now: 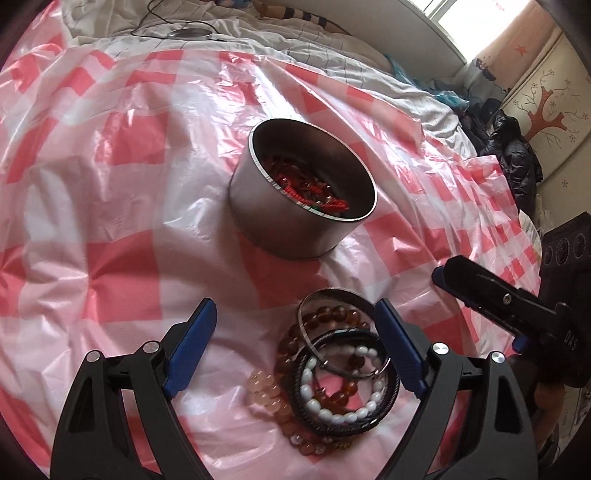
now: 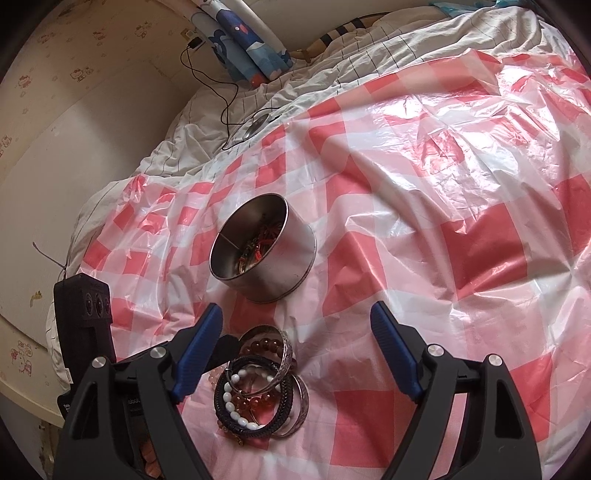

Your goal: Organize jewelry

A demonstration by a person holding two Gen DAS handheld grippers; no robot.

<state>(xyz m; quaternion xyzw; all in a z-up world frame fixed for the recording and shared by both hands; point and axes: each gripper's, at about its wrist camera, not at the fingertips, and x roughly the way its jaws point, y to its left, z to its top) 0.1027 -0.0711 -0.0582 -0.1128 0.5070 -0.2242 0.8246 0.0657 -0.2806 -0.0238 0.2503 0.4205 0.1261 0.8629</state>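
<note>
A round metal tin [image 1: 295,218] stands on the pink checked plastic sheet and holds red cords and other jewelry; it also shows in the right wrist view [image 2: 273,266]. A pile of bracelets [image 1: 332,365] lies in front of it: a silver bangle, amber beads, white beads, a black braided band. The pile also shows in the right wrist view [image 2: 258,387]. My left gripper [image 1: 295,314] is open and empty, hovering over the pile. My right gripper [image 2: 295,321] is open and empty, just above the pile; it also shows in the left wrist view [image 1: 443,273] at right.
The checked sheet [image 2: 443,184] covers a rumpled white bed quilt [image 2: 332,66]. A round metal lid [image 1: 190,33] with a black cable lies at the far edge. Dark clothes [image 1: 513,147] hang off the bed's right side.
</note>
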